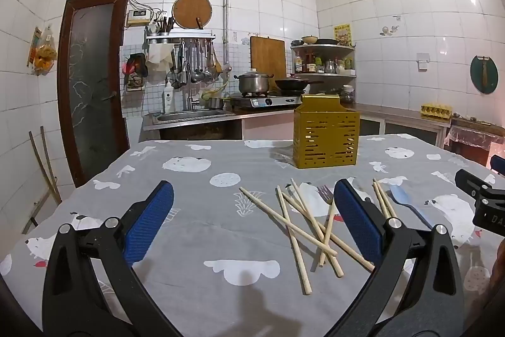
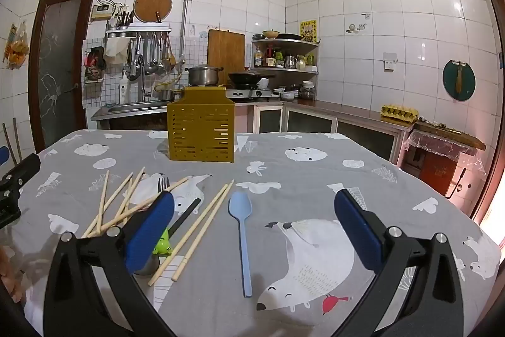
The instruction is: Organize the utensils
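Note:
A yellow perforated utensil holder [image 1: 326, 135] [image 2: 201, 130] stands upright on the far part of the table. Several wooden chopsticks [image 1: 295, 225] [image 2: 118, 204] lie crossed in a loose pile, with a fork [image 1: 326, 220] [image 2: 163, 184] among them. Two more chopsticks [image 2: 202, 220] lie side by side. A light blue spoon [image 2: 243, 229] [image 1: 407, 204] lies flat. A black-handled spoon with a green frog [image 2: 164, 245] lies by my right gripper's left finger. My left gripper [image 1: 252, 195] is open and empty above the cloth. My right gripper [image 2: 252, 204] is open and empty over the blue spoon.
The table has a grey cloth with polar bears [image 2: 309, 261]. Behind it are a sink [image 1: 189, 116], a stove with a pot [image 1: 254, 82] and a pan, and a corner shelf [image 2: 284, 56]. The right gripper's body [image 1: 483, 201] shows at the left view's right edge.

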The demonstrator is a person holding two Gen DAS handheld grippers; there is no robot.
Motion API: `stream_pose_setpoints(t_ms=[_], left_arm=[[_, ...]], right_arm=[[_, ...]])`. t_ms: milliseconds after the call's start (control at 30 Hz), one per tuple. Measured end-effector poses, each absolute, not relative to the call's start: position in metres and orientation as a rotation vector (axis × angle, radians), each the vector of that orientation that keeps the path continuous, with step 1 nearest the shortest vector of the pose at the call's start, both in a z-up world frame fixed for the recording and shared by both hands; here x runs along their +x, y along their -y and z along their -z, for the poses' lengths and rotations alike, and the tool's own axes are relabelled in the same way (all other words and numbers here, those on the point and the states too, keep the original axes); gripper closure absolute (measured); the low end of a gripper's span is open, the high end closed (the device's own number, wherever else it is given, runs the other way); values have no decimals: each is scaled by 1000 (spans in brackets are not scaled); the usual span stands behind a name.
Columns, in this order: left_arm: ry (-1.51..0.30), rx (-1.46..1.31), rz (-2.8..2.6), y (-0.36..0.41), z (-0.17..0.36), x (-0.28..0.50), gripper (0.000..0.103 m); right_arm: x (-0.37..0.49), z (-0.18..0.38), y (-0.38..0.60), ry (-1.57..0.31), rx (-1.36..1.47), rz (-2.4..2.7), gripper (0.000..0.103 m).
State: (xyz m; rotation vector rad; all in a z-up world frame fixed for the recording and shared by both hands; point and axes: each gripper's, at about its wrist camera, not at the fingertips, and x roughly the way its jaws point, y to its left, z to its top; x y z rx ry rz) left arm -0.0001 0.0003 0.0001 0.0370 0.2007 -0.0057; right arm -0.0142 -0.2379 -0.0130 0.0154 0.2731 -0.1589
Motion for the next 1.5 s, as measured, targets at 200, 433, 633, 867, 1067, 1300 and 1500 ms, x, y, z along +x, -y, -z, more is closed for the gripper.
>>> stream_pose_setpoints(t_ms=[200,433,633,867,1067,1300,1500], left_arm=[[-191,40,1,1,-1,-5,5],[-203,38,8,1,0,-3,5],[-201,38,10,2,-3,-1,5],[-200,40,10,3,-3,-1,5],[-199,41,10,2,-2,-1,5],[-199,41,10,3,-2,-1,5],[-198,42,10,3,-2,-1,5]], right_arm=[[-14,13,237,-269,14,160,4],[-13,15,242,-265,14,158,4],[-9,14,238,-261,13,159,4],[-13,13,239,-258,16,161,4],[-18,12,240,-257,17,161,4],[-19,12,239,-256,16,162,4],[-19,12,239,-254,16,162,4]])
